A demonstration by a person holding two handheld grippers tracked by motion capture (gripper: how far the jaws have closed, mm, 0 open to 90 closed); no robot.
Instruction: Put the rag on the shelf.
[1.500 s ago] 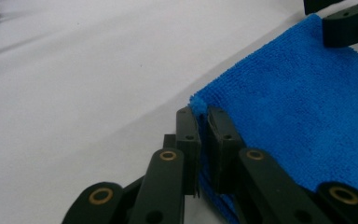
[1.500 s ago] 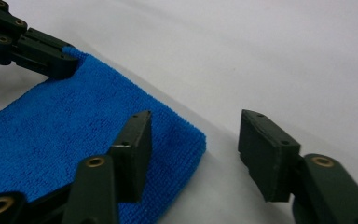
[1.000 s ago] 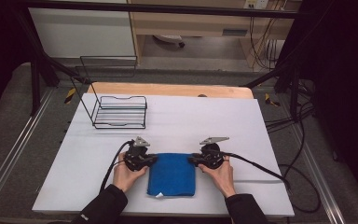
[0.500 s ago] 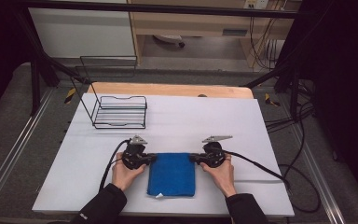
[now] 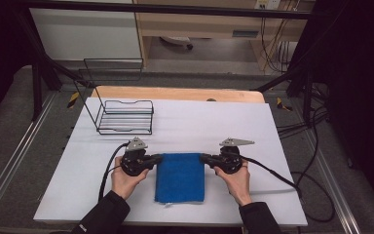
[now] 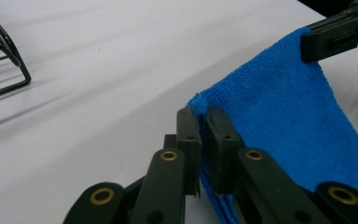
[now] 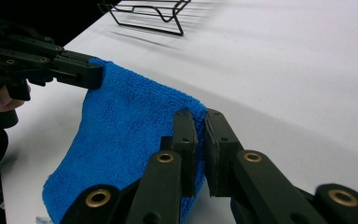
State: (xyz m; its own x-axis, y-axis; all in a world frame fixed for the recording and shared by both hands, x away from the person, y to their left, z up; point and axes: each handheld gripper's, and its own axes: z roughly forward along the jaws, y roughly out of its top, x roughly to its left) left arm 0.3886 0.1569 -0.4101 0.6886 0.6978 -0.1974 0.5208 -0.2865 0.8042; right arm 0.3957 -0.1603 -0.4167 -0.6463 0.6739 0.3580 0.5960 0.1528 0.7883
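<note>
A blue folded towel (image 5: pixel 180 176) lies near the front of the white table (image 5: pixel 199 127), its far edge raised off the surface. My left gripper (image 5: pixel 157 158) is shut on the towel's far left corner, and my right gripper (image 5: pixel 203 158) is shut on the far right corner. In the left gripper view the jaws (image 6: pixel 203 116) pinch the towel (image 6: pixel 279 107), with the other gripper (image 6: pixel 317 42) clamped on the opposite corner. In the right gripper view the jaws (image 7: pixel 199 119) squeeze the cloth (image 7: pixel 121 130), which stretches across to the left gripper (image 7: pixel 93 70).
A black wire rack (image 5: pixel 126 117) stands at the table's back left, well away from the towel. A wooden board (image 5: pixel 175 93) runs along the far edge. Cables (image 5: pixel 272 173) trail from both grippers over the table's sides.
Both grippers have risen slightly, taking the towel's far corners up with them. The near part of the towel still rests on the table.
</note>
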